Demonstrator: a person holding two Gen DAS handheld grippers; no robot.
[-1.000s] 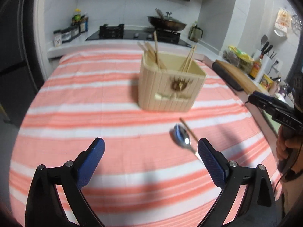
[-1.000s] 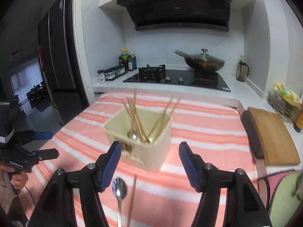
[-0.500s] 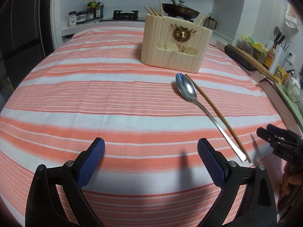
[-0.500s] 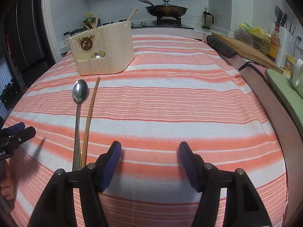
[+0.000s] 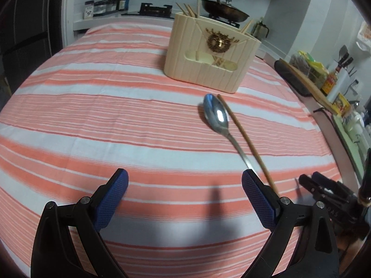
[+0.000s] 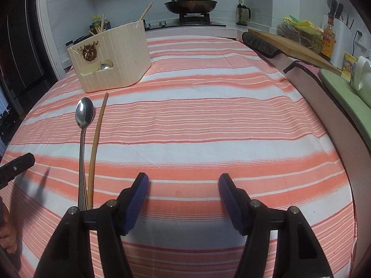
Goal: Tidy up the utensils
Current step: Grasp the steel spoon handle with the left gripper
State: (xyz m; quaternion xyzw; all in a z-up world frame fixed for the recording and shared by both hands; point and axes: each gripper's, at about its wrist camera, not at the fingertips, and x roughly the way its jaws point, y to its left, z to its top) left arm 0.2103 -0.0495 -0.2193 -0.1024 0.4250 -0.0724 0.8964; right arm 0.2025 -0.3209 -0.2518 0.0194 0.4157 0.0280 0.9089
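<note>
A metal spoon (image 5: 216, 115) and a wooden chopstick (image 5: 245, 136) lie side by side on the striped cloth, in front of a cream utensil holder (image 5: 211, 58) that has chopsticks in it. In the right wrist view the spoon (image 6: 84, 118), the chopstick (image 6: 97, 139) and the holder (image 6: 111, 58) are at the left; a spoon bowl shows through the holder's window. My left gripper (image 5: 184, 197) is open and empty, low over the cloth, left of the spoon handle. My right gripper (image 6: 183, 199) is open and empty, right of the handle ends.
The table has an orange and white striped cloth (image 6: 208, 120). A wooden cutting board (image 6: 296, 48) and bottles stand on the counter at the right. A stove with a wok (image 6: 190, 4) is behind the table. A green tray (image 6: 343, 88) is at the right edge.
Both grippers dropped from high above the table to low over the cloth a second ago. Since half a second ago the left view moved a little closer to the spoon. Both grippers stayed open.
</note>
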